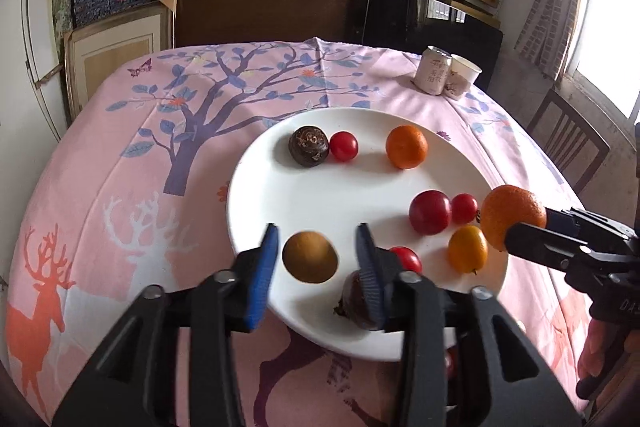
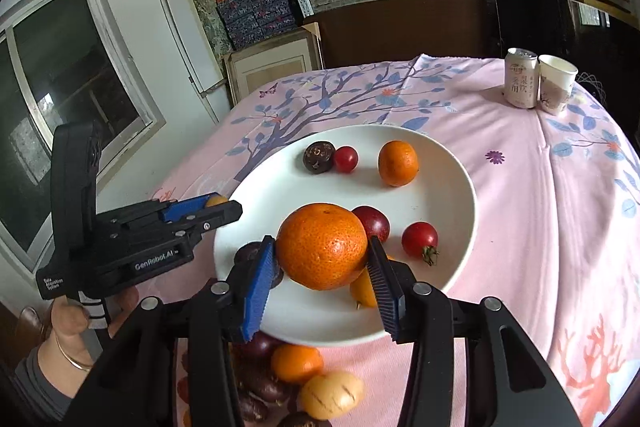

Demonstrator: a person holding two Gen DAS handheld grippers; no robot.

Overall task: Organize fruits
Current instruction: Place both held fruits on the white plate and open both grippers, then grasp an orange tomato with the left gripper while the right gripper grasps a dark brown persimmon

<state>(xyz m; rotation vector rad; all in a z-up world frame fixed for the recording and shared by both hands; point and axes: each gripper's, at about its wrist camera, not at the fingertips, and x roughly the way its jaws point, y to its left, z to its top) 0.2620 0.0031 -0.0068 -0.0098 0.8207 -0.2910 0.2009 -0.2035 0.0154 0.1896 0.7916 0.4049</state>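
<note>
A white plate on the pink cloth holds several fruits: a dark round fruit, cherry tomatoes, a tangerine, a dark red plum and a yellow fruit. My left gripper is open, its blue pads either side of a brownish-yellow round fruit that looks in mid-air over the plate. My right gripper is shut on a large tangerine, held above the plate; it also shows in the left wrist view.
A drink can and a paper cup stand at the table's far right. Loose fruits lie on the cloth by the plate's near edge. A wooden chair stands to the right, shelves behind.
</note>
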